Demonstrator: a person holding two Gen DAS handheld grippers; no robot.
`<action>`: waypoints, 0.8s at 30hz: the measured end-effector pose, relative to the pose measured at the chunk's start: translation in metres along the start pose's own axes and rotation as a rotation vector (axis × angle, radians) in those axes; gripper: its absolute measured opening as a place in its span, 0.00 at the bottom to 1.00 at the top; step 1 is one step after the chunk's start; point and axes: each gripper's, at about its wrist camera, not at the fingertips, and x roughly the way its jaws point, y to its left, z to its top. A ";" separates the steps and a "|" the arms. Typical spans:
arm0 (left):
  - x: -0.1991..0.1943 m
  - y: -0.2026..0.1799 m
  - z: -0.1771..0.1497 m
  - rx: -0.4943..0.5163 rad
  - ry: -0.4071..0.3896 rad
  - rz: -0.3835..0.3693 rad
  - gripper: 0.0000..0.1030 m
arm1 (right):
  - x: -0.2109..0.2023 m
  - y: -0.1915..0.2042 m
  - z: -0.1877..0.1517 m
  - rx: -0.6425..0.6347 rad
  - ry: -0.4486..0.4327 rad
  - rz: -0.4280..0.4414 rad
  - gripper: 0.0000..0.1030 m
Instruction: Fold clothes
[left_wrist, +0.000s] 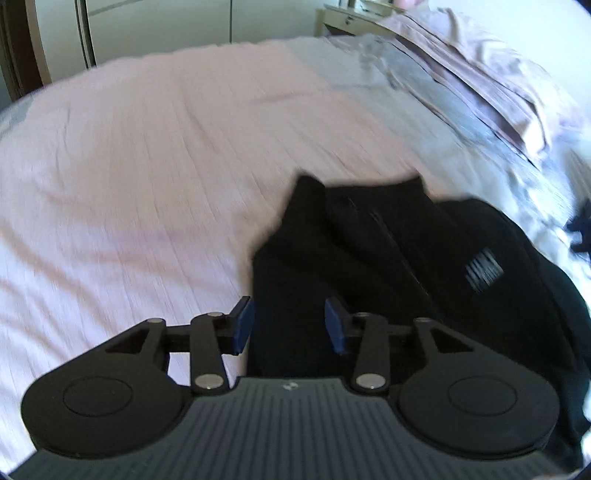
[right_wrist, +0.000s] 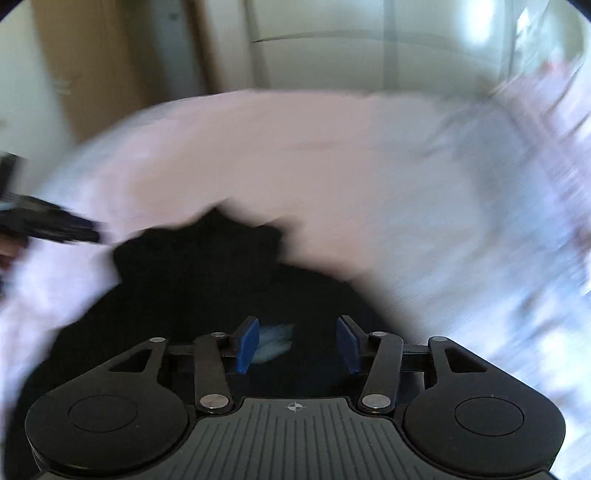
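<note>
Both the left gripper (left_wrist: 290, 325) and right gripper (right_wrist: 297, 345) hold their fingers wide and empty just above the black zip-front fleece jacket (left_wrist: 388, 266), which lies bunched on the pink-sheeted bed (left_wrist: 147, 166) ahead of them, placed for a grasp or just released.

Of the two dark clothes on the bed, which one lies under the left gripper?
The black jacket with the zip and white chest print; the left gripper is open over it. The other dark garment lies apart at the right edge.

Each fisheye camera sits just behind its own gripper's fingers, close above the pale pink bedspread (left_wrist: 155, 155), facing across it toward the far cream wardrobe doors (right_wrist: 332, 44); both views share the crumpled black garment (left_wrist: 369, 251) near the lens.
</note>
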 end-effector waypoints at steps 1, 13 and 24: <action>-0.008 -0.009 -0.012 0.007 0.007 -0.015 0.41 | -0.002 0.009 -0.014 0.006 0.041 0.064 0.54; -0.081 -0.147 -0.110 0.315 -0.007 -0.226 0.56 | -0.025 0.040 -0.120 0.006 0.392 0.096 0.03; -0.187 -0.161 -0.137 0.375 -0.245 -0.171 0.74 | -0.061 0.130 -0.013 0.384 0.139 0.468 0.03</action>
